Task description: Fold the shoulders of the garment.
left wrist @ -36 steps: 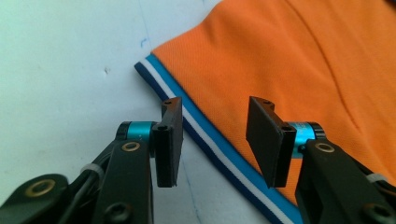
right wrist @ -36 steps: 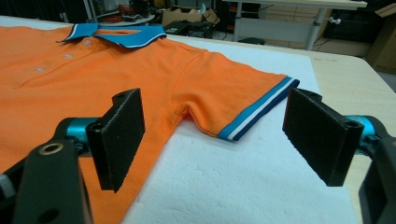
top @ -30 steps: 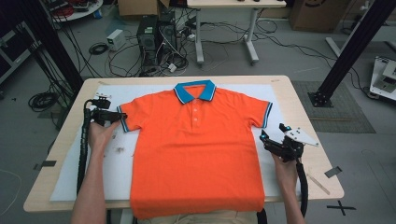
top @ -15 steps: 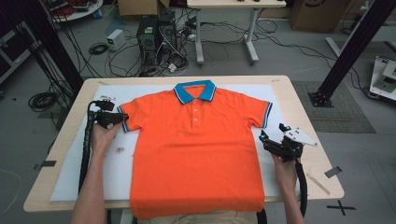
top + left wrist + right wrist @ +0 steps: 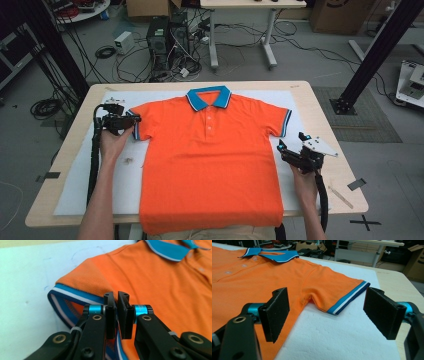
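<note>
An orange polo shirt [image 5: 210, 150] with a blue collar [image 5: 207, 97] lies flat, front up, on a white foam sheet [image 5: 120, 165]. My left gripper [image 5: 131, 120] is at the shirt's left sleeve. Its jaws have just been closing and now pinch the striped blue cuff [image 5: 62, 292], which runs between the pads of the left gripper [image 5: 117, 300] and is lifted a little. My right gripper [image 5: 291, 141] stands open beside the shirt's right edge, below the other sleeve. Between the wide-apart pads of the right gripper [image 5: 327, 297] lies only foam, with the right cuff [image 5: 349, 298] farther off.
The foam sheet covers most of the wooden table [image 5: 345, 185]. The shirt's hem hangs over the near table edge. A small scrap [image 5: 129, 160] lies on the foam near my left forearm. Desks, cables and computers stand on the floor beyond the table.
My left gripper has shifted right onto the sleeve and risen slightly, and its jaws have closed on the cuff. The right gripper has not moved.
</note>
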`<state>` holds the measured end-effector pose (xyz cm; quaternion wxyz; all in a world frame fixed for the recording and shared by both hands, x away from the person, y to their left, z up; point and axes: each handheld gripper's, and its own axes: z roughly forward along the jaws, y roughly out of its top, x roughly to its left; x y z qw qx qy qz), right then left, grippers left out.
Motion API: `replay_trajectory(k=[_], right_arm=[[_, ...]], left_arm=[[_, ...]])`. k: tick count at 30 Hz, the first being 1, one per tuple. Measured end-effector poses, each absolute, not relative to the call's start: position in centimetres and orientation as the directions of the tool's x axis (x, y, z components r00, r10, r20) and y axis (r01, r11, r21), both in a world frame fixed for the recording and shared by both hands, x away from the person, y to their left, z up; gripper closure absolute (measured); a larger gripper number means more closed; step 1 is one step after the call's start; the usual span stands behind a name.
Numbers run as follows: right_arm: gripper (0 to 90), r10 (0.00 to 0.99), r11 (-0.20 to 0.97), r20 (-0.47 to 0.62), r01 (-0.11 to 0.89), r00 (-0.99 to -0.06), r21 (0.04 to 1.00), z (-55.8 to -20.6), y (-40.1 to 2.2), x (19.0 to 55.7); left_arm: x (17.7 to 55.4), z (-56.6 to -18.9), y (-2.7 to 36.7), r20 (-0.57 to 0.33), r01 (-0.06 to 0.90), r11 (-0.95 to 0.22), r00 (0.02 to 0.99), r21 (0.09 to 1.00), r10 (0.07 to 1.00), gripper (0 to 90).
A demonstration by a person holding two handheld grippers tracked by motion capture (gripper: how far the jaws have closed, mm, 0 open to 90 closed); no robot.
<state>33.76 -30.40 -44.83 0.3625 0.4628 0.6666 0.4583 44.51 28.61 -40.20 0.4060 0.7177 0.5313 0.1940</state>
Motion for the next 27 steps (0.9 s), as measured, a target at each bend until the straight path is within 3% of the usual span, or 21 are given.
replay_trajectory(k=[14, 18, 27], right_arm=[[21.5, 0.950, 0.152, -0.058, 0.291, -0.306, 0.945, -44.8, -30.3, 33.7], [21.4, 0.950, 0.154, -0.061, 0.289, -0.306, 0.945, -44.8, -30.3, 33.8], [21.4, 0.949, 0.167, -0.076, 0.283, -0.306, 0.944, -44.8, -30.3, 33.8]], left_arm=[[44.9, -40.3, 22.9, -0.085, 0.591, -0.202, 0.421, 0.781, 0.903, 84.8], [45.4, -39.7, 20.4, -0.026, 0.584, -0.282, 0.463, 0.761, 0.886, 84.8], [46.6, -40.3, 16.2, -0.014, 0.591, -0.347, 0.519, 0.728, 0.855, 84.3]])
